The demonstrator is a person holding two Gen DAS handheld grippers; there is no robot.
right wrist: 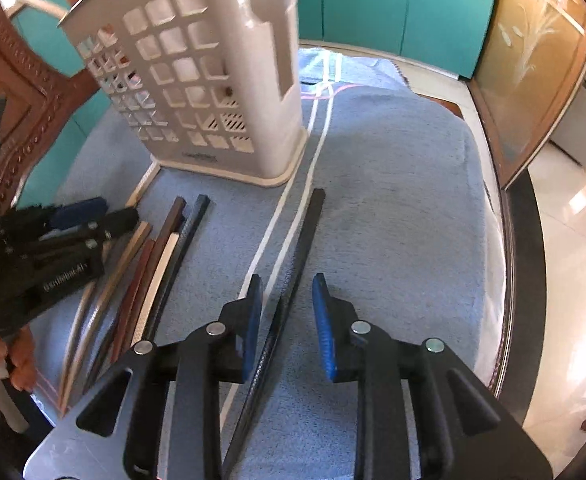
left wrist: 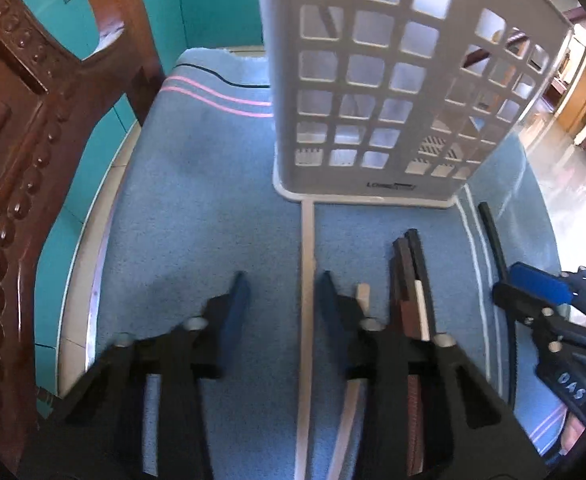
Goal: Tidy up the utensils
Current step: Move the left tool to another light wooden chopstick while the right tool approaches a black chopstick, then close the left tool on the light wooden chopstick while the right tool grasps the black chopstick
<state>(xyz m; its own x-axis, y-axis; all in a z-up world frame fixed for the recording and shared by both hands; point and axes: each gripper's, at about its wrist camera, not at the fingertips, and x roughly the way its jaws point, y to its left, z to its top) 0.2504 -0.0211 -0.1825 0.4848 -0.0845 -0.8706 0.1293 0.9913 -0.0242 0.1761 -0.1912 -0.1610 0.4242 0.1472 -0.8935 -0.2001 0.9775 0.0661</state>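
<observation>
A white lattice utensil holder [left wrist: 373, 80] stands upright on a blue towel [left wrist: 213, 200]; it also shows in the right wrist view [right wrist: 213, 80]. Several chopsticks, brown, black and white [right wrist: 153, 264], lie side by side in front of it, also seen in the left wrist view [left wrist: 409, 276]. A single black chopstick [right wrist: 301, 248] lies apart to their right, also in the left wrist view [left wrist: 493, 236]. My right gripper [right wrist: 287, 320] is open, its jaws on either side of the black chopstick. My left gripper [left wrist: 281, 300] is open and empty, just left of the bundle.
A carved wooden chair back [left wrist: 21, 160] stands at the left. Teal cabinets [right wrist: 393, 8] run behind the table. The towel covers a table whose edge [right wrist: 509, 264] drops off at the right to a shiny floor.
</observation>
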